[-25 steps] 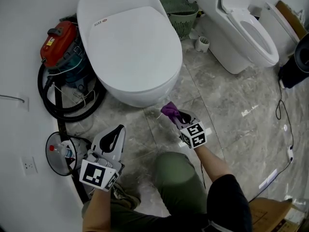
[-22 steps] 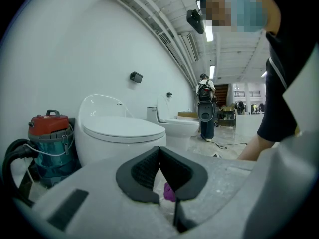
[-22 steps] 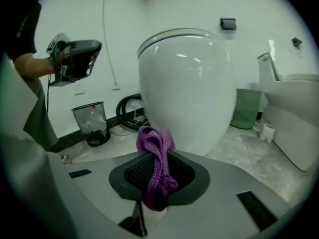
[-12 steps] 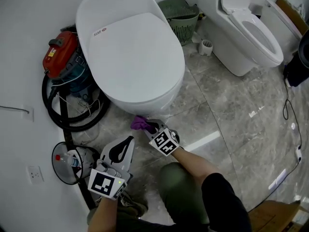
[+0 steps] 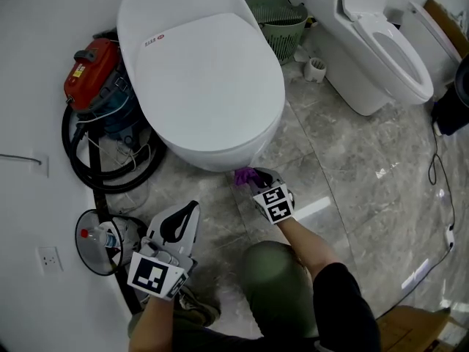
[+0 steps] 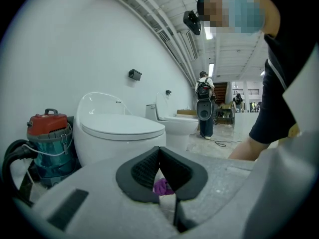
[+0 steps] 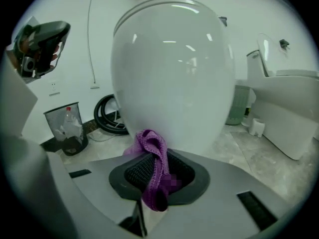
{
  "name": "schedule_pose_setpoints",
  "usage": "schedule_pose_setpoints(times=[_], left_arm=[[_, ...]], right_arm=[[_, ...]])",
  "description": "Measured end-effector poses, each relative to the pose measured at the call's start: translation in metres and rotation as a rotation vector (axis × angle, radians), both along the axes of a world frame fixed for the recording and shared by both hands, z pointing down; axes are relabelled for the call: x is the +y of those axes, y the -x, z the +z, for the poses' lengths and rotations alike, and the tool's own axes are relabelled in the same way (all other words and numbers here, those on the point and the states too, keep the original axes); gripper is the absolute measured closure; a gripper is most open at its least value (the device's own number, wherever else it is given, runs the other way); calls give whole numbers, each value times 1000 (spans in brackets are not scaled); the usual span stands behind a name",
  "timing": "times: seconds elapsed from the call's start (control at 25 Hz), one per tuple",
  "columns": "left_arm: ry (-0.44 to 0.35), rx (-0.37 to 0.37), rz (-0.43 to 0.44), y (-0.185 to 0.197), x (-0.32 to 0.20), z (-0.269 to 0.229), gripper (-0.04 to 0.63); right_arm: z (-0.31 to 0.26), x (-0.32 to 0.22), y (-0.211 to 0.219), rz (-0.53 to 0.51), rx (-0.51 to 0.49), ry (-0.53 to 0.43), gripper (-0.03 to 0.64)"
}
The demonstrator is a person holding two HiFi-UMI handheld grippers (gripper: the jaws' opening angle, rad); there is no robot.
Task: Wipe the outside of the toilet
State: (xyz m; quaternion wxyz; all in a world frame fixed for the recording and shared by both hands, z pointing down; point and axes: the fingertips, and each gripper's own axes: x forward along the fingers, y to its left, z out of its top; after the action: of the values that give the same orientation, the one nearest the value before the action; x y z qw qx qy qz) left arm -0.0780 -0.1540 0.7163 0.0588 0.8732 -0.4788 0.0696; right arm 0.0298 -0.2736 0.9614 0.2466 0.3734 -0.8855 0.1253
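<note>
A white toilet (image 5: 205, 79) with its lid down fills the upper middle of the head view. My right gripper (image 5: 254, 177) is low at the front of its bowl, shut on a purple cloth (image 5: 243, 175) that touches the porcelain. In the right gripper view the cloth (image 7: 154, 156) hangs bunched between the jaws, with the bowl's curved front (image 7: 174, 68) close ahead. My left gripper (image 5: 178, 224) is held back near the floor at lower left, jaws shut with nothing in them. The left gripper view looks over its jaws at the toilet (image 6: 119, 131) and a bit of the cloth (image 6: 162, 186).
A red vacuum (image 5: 91, 68) with a black hose (image 5: 102, 163) stands left of the toilet, and a wire bin (image 5: 99, 237) holds a bottle. A green basket (image 5: 278, 17), a paper roll (image 5: 315, 68) and a second toilet (image 5: 381, 46) are at the right. A cable (image 5: 432, 174) crosses the floor.
My right gripper swept the purple cloth left along the bowl's lower front, then back to the right. The left gripper has hardly moved.
</note>
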Motion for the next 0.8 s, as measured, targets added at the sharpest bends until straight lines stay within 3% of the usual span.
schedule_pose_setpoints(times=[0.24, 0.44, 0.8], left_arm=[[8, -15, 20, -6, 2, 3, 593], [4, -27, 27, -6, 8, 3, 594], [33, -46, 13, 4, 12, 6, 594]], right_arm=[[-4, -60, -85, 252, 45, -19, 551], [-5, -105, -121, 400, 84, 4, 551], [-9, -100, -119, 410, 61, 12, 551]])
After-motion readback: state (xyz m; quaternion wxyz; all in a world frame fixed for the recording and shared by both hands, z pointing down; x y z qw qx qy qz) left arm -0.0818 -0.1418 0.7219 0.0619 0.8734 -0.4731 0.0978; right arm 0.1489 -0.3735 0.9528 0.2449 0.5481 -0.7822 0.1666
